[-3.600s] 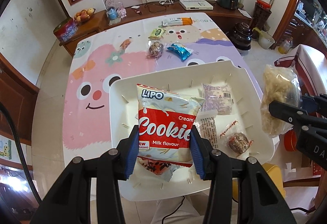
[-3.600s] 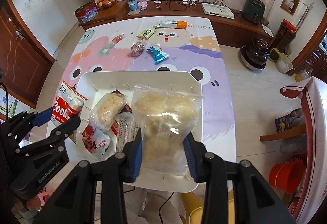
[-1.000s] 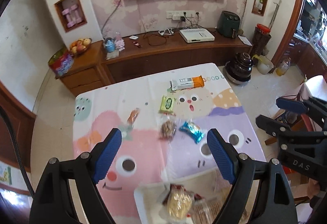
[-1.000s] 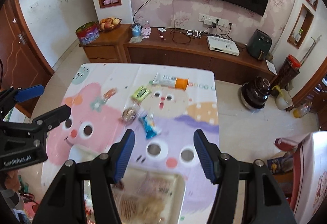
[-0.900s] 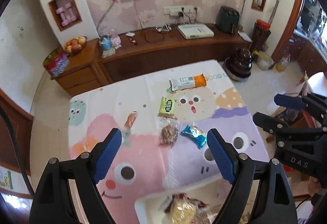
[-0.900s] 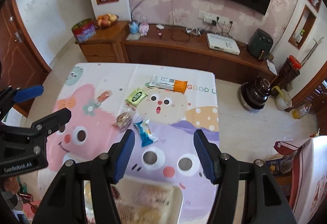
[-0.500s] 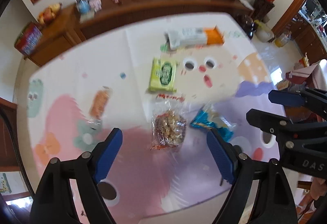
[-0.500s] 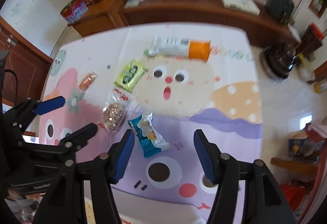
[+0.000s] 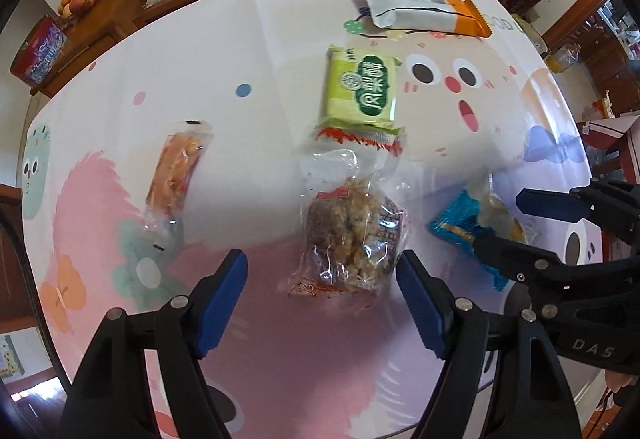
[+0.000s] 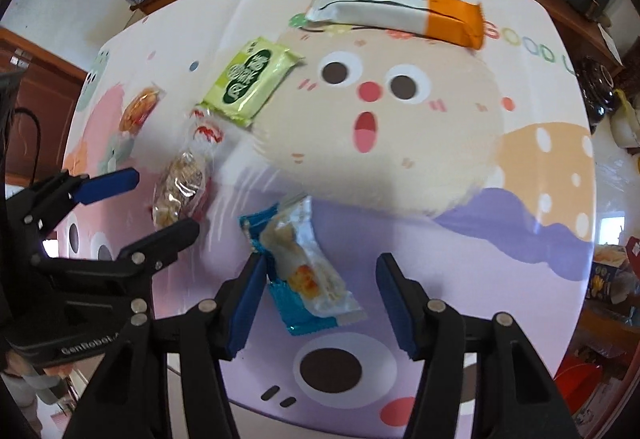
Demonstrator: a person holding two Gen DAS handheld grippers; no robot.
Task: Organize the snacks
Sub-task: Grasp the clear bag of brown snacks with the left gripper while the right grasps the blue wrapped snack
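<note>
Since the drop-off: where both grippers were clamped on packets over the white tray a few seconds ago, both are now empty, spread wide and down low over the snacks left on the cartoon-print tablecloth (image 9: 260,51); the tray is out of both views.
Meaning for the task: I judge the previous pair of snacks is stowed and a second two-handed pickup is starting, with five packets still loose on the cloth.
Left gripper (image 9: 322,297): jaws apart, nothing held; the clear crinkled bag of brown nutty clusters with a red printed end (image 9: 352,235) lies at its 12 o'clock, its near end between the blue pads and closer to the right-hand pad.
Right gripper (image 10: 320,303): jaws apart, nothing held; the blue foil packet with a clear window showing pale biscuit (image 10: 300,267) sits between the pads, tilted toward 11 o'clock, its far end just beside the left-hand pad.
Whether pads touch packets: cannot tell.
Farther snacks: the flat green rectangular packet (image 9: 362,89) overlaps the clear bag's far end at 12 o'clock; the long white-and-orange wrapped bar (image 9: 424,13) lies toward 1 o'clock near the far edge; the narrow clear sleeve of orange snack (image 9: 176,169) is at 10 o'clock, well apart.
</note>
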